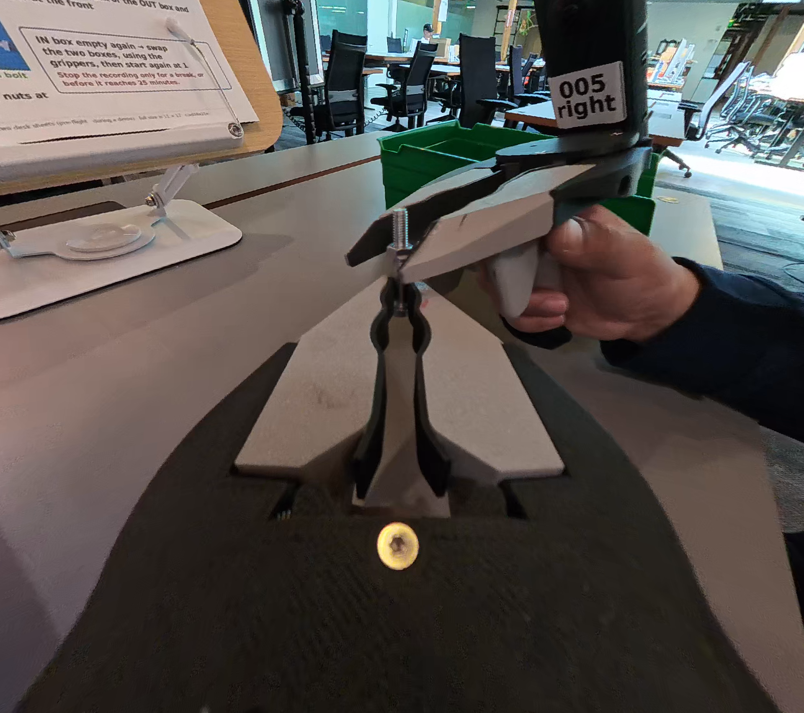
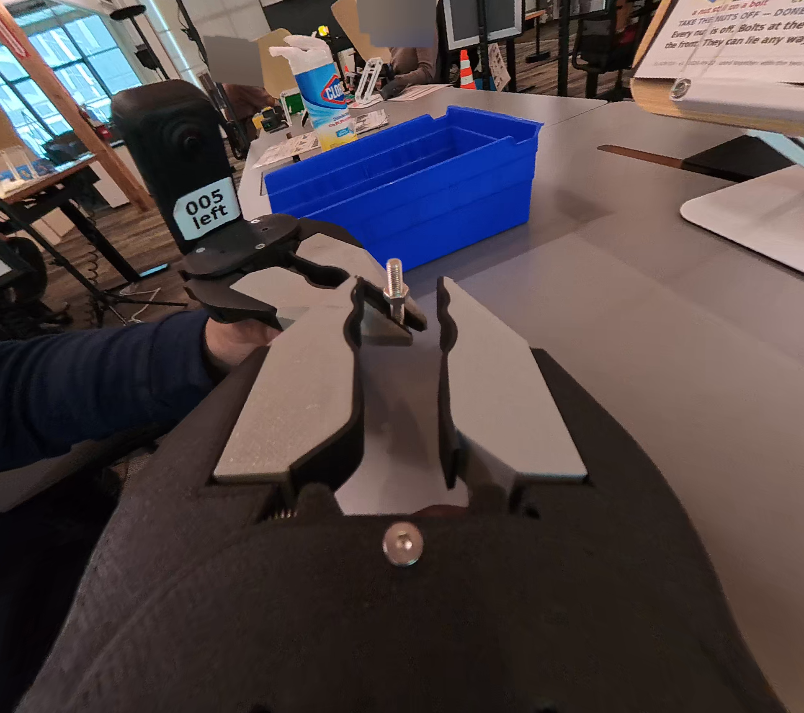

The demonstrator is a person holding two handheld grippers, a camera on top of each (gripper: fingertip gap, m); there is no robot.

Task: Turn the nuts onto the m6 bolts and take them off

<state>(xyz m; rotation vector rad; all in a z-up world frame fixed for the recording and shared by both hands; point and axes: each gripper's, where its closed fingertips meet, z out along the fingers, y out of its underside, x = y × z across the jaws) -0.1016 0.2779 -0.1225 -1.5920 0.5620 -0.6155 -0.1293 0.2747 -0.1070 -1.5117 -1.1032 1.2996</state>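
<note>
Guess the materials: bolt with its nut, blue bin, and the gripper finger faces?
Bolt and nut: bright silvery metal, likely zinc-plated steel, going by the shine. Blue bin: moulded plastic, glossy, uniform colour, ribbed walls. Right gripper fingers: matte grey faces on black edging, probably plastic; can't confirm.

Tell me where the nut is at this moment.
The nut sits partway up the upright bolt, just above the left tongs that pinch the bolt's lower end. In the right wrist view it is between the open right tongs' fingers, before the blue bin.
</note>
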